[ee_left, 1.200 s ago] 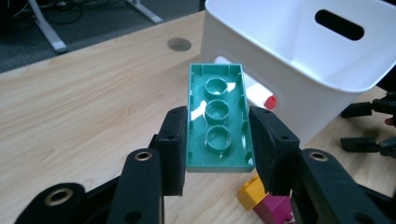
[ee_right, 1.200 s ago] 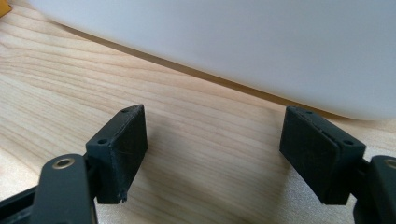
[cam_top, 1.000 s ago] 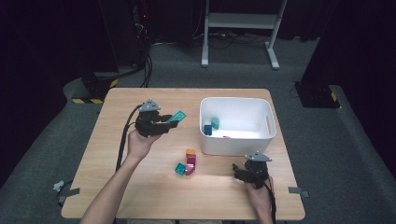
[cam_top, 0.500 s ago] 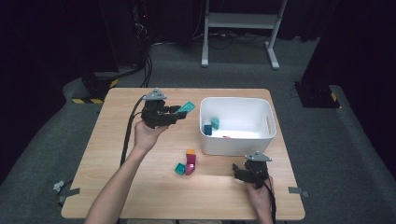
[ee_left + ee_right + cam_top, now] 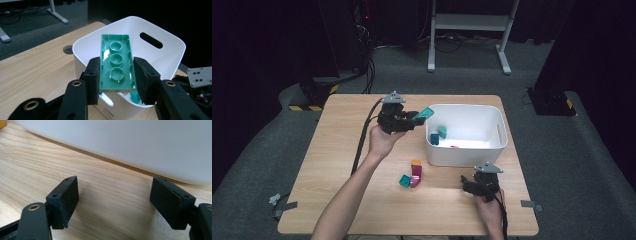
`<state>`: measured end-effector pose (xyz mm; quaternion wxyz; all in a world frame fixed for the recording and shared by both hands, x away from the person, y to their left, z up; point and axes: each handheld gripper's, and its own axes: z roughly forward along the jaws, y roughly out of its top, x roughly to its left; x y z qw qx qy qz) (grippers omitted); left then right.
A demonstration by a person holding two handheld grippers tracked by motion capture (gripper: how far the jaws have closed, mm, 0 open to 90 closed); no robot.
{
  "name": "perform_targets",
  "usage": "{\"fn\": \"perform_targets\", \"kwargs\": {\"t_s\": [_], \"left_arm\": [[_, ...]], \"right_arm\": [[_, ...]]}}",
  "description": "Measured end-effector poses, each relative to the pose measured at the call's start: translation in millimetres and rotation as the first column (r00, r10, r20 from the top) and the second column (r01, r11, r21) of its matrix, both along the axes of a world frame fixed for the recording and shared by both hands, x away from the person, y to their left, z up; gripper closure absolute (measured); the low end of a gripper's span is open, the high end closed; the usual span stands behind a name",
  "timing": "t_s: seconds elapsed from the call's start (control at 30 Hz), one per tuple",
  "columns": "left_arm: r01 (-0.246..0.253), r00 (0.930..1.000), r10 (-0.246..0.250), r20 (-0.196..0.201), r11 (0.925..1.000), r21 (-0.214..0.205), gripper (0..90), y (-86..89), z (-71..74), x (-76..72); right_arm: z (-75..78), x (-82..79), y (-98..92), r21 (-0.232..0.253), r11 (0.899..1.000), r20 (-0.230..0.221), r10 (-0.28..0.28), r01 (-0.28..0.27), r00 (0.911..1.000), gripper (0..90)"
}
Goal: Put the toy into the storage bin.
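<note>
Black tongs, grey three-cornered top plates, trailing black cables.

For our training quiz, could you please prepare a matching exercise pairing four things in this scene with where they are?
1. green plate
2. blue block
3. orange block
4. right gripper

A. on the table left of the bin
B. inside the bin
C. open, over bare table in front of the bin
D. clamped in the left gripper

Pairs: 1-D, 2-B, 3-A, 4-C
</note>
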<state>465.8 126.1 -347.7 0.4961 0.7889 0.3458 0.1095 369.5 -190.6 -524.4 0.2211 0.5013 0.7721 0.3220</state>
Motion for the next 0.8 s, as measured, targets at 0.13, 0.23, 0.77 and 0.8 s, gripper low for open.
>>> {"fn": "perform_targets", "kwargs": {"t_s": [0.13,0.23,0.77,0.8], "left_arm": [[0.009,1.0000,-0.009,-0.003,0.9997,0.022,58.6,-7.9,-2.2,3.0],[0.013,0.9999,-0.013,-0.008,0.9994,0.032,58.5,-12.3,-2.8,5.4],[0.065,0.9978,-0.064,-0.018,0.9962,0.058,58.5,-45.6,-8.1,11.0],[0.063,0.9979,-0.062,-0.017,0.9963,0.059,58.4,-46.2,-8.4,11.4]], "right_arm": [[0.0,0.0,0.0,0.000,1.000,0.000,0.000,0.000,1.0000,22.9],[0.0,0.0,0.0,0.000,1.000,0.000,0.000,0.000,1.0000,22.9],[0.0,-0.1,0.0,-0.001,1.000,0.000,0.000,0.000,1.0000,22.9],[0.0,-0.1,0.0,-0.001,1.000,0.000,0.000,0.000,1.0000,22.9]]}}
